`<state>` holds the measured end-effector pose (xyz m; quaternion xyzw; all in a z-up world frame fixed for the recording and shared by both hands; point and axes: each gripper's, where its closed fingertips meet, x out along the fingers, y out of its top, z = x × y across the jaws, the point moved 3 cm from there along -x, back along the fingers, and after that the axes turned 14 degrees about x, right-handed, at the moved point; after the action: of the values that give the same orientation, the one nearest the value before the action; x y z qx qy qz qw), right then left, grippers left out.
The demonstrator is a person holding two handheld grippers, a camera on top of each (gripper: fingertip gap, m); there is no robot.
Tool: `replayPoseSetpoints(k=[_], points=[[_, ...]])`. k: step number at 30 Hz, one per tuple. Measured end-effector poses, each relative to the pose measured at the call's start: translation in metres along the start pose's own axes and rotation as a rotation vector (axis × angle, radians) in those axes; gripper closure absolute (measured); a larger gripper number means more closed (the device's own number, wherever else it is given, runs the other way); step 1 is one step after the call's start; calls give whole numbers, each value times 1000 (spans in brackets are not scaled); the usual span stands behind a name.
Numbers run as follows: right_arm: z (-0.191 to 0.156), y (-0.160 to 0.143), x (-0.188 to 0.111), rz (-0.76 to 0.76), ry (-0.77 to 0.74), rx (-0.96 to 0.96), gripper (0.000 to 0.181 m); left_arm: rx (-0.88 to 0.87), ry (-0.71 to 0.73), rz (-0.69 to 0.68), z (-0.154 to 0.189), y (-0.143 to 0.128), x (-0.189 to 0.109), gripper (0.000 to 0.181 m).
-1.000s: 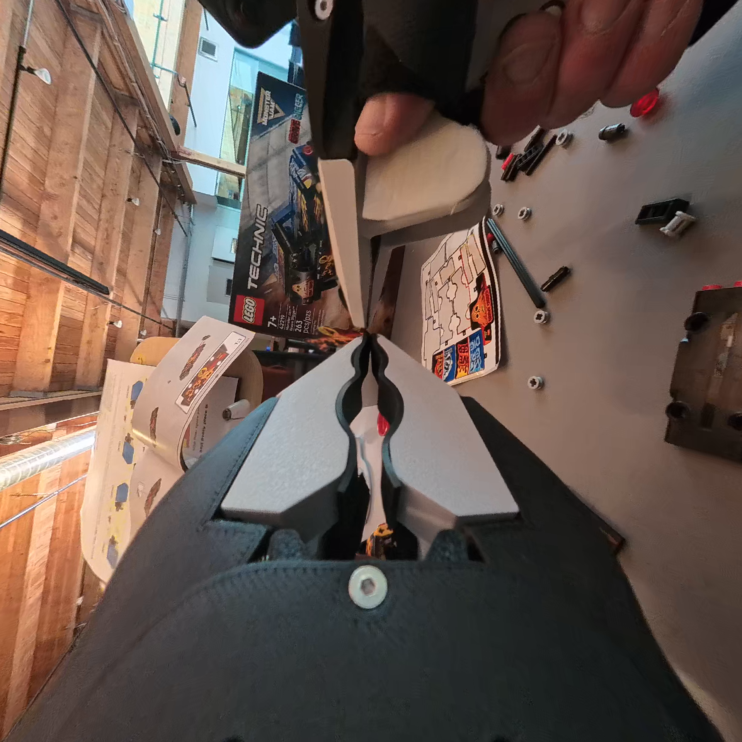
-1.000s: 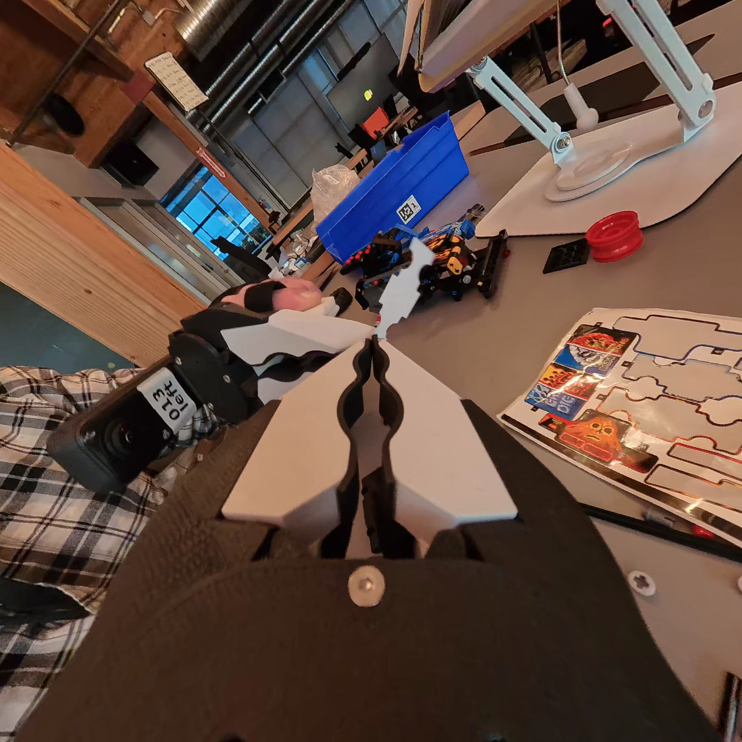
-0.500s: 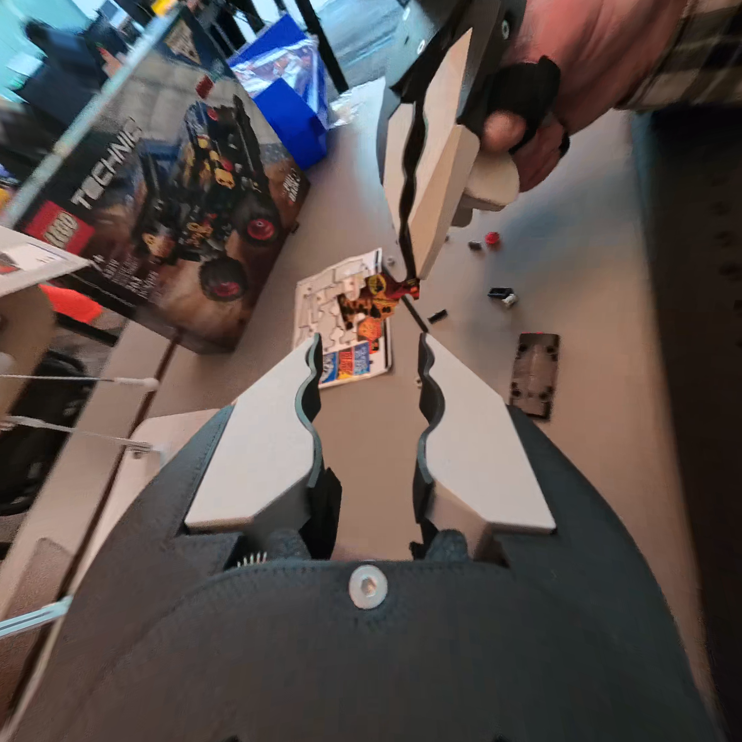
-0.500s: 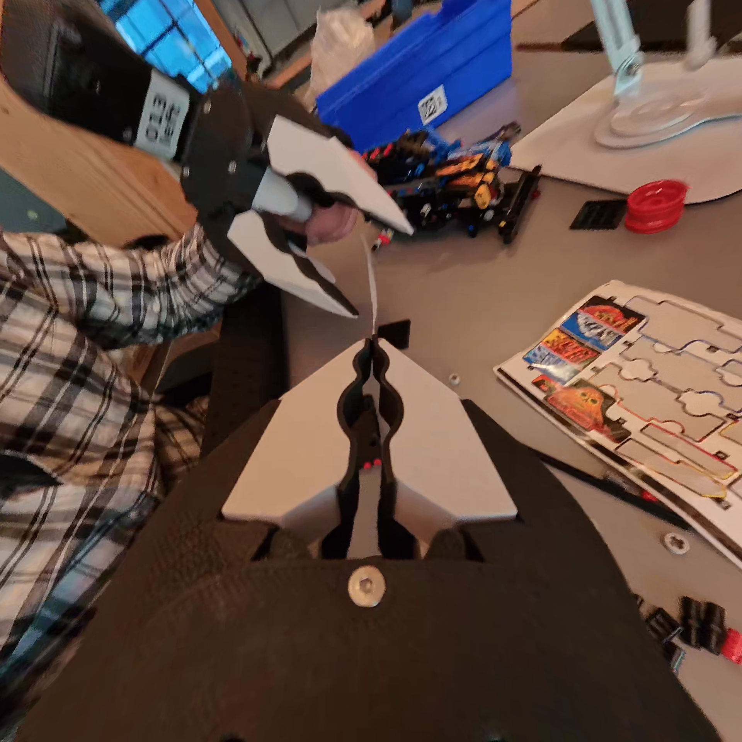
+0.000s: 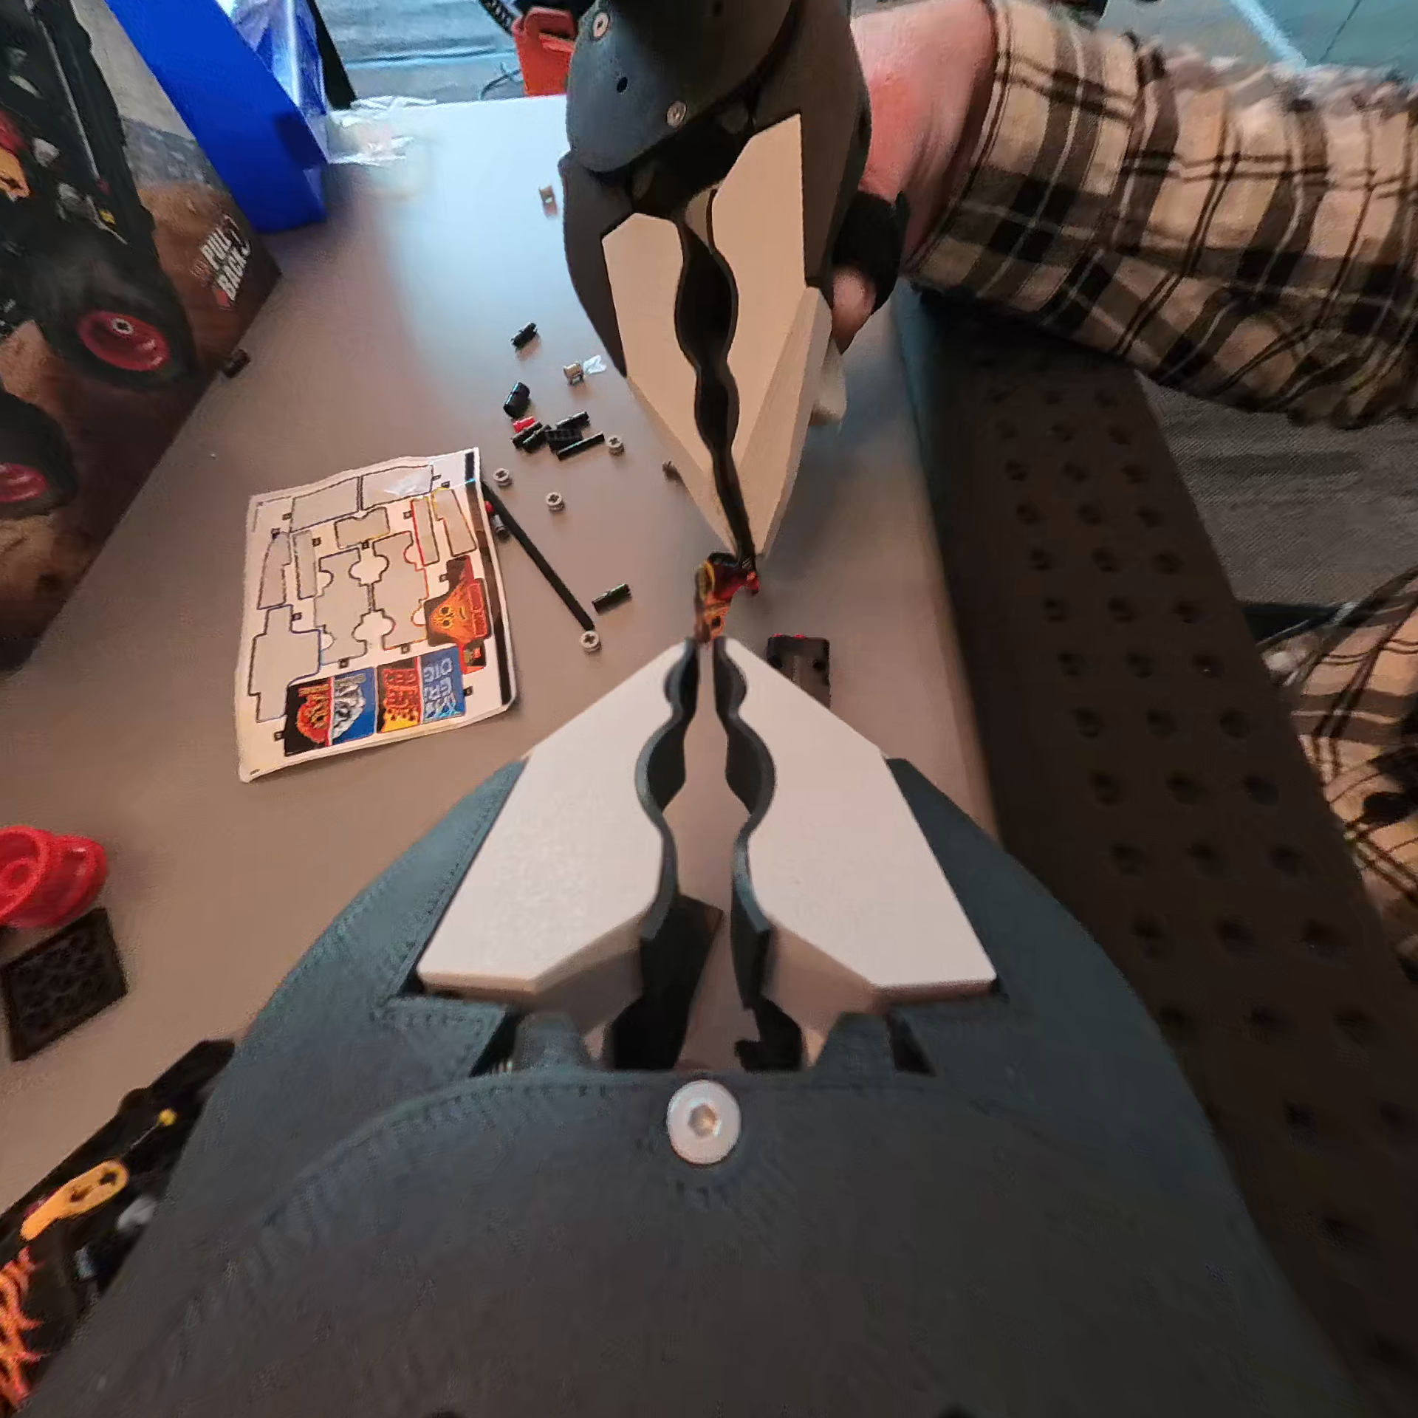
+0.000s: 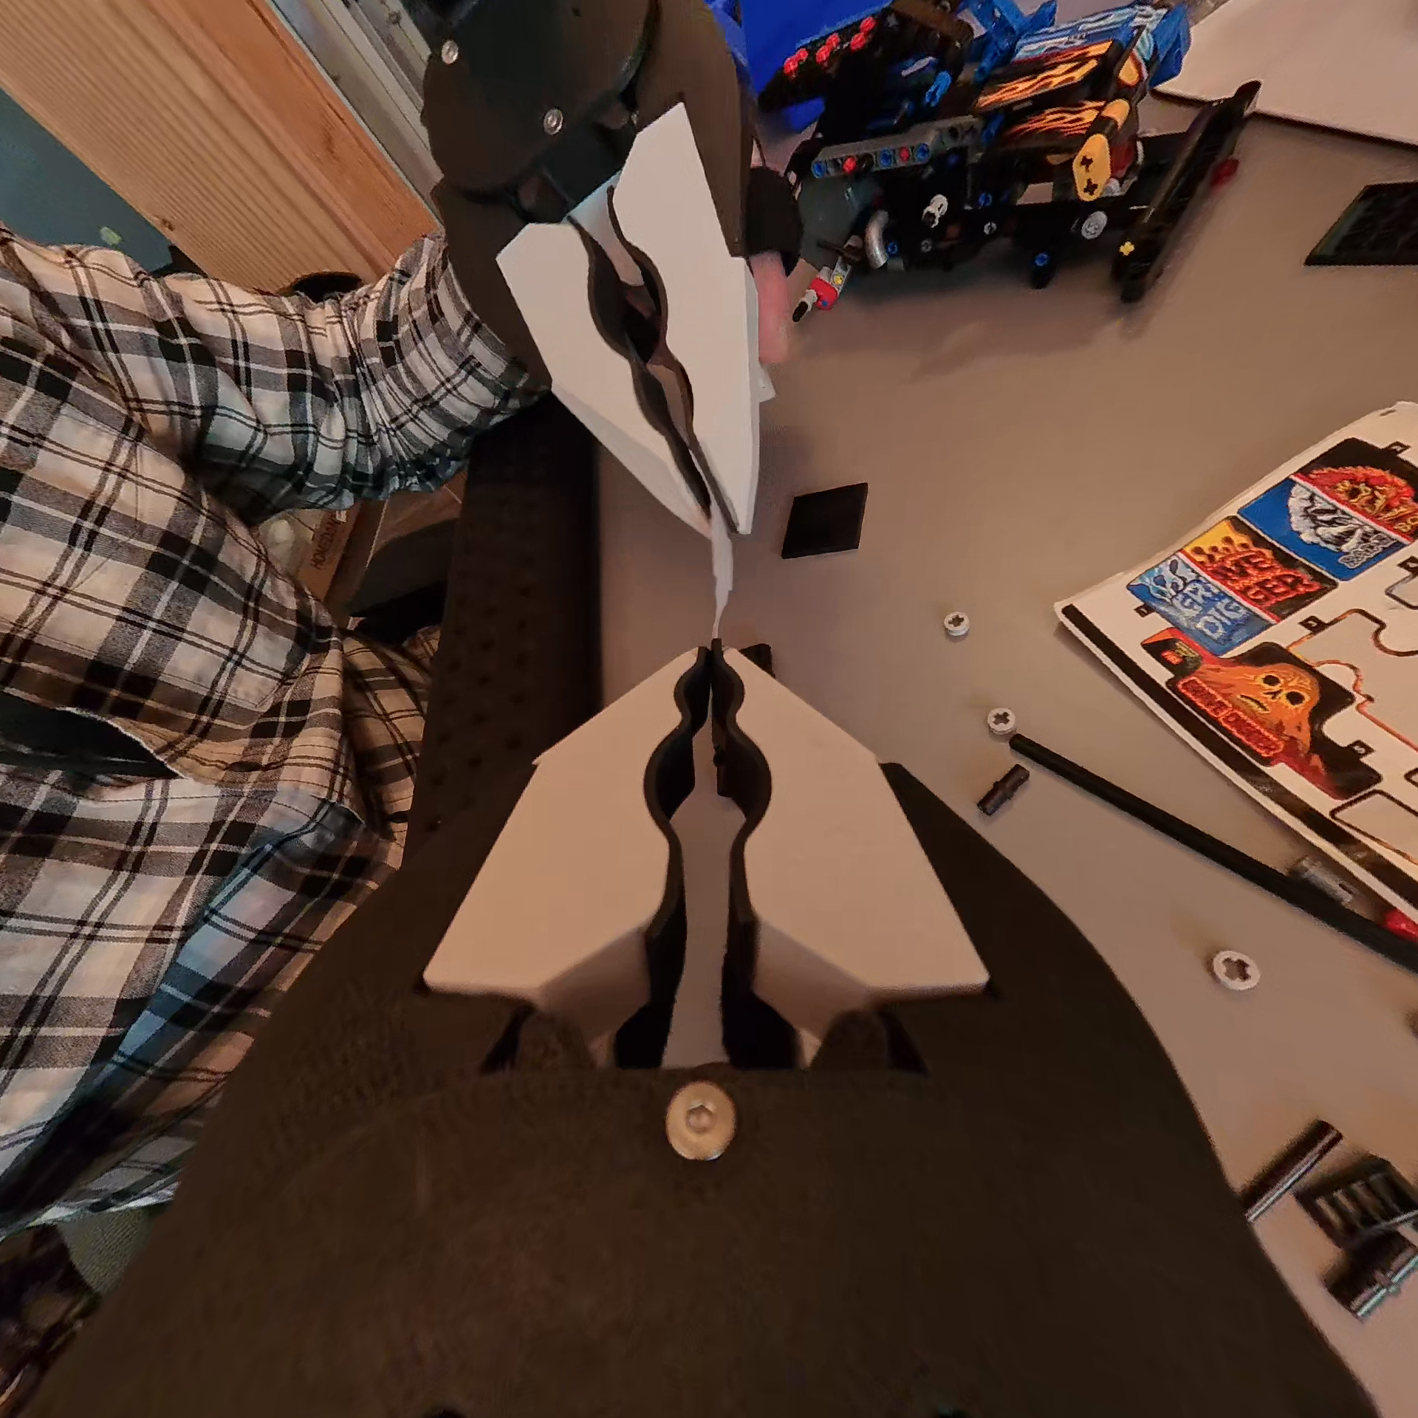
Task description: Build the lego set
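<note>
A small sticker (image 5: 717,597) with a red and orange flame print hangs between the two grippers, just above the grey table (image 5: 384,882) near its edge. My right gripper (image 5: 743,546) comes down from above and is shut on one end. My left gripper (image 5: 706,652) is closed on the other end, with the sticker running into its tips. In the right wrist view the sticker's white back (image 6: 721,575) runs from my right gripper (image 6: 710,654) up to my left gripper (image 6: 721,525). The sticker sheet (image 5: 376,606) lies flat to the left; it also shows in the right wrist view (image 6: 1304,652).
A black flat panel (image 5: 799,666) lies right behind the grippers. The part-built truck (image 6: 997,153), red wheel hubs (image 5: 46,875), a black tile (image 5: 61,974), a long black axle (image 5: 537,556) and several small pins lie around. The set's box (image 5: 92,307) and a blue bin (image 5: 222,115) stand behind. My left and right fingertips are right by each other. Left tips and right tips are each some 12 cm from the long black axle (image 5: 537,556). It is also in sight in the right wrist view (image 6: 1177,833).
Half a second ago my left gripper was open and apart from the sticker. It has now closed on the sticker's free end. Both grippers have swung down toward the table edge.
</note>
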<state>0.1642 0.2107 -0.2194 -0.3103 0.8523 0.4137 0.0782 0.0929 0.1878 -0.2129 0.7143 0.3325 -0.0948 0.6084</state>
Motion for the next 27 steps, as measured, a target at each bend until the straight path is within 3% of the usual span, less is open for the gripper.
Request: replayPoseSetpoints(k=[8,10,15,22,24,27], points=[[4,9,-8,78,-24,4,181,-119,-39,79,-4,3,-2,181],[7,13,-14,123,-39,13,169,-157,-27,104,-8,5,-4,181],[7,21,-21,199,-24,45,161,-241,-19,188,-17,10,-10,181],[2,13,-21,146,-4,19,181,-191,21,137,-20,8,-16,181],[-1,7,-19,94,18,22,181,-154,26,78,-19,7,-19,166],[-1,-3,-10,-12,15,23,181,-98,-6,31,-7,4,-15,159]])
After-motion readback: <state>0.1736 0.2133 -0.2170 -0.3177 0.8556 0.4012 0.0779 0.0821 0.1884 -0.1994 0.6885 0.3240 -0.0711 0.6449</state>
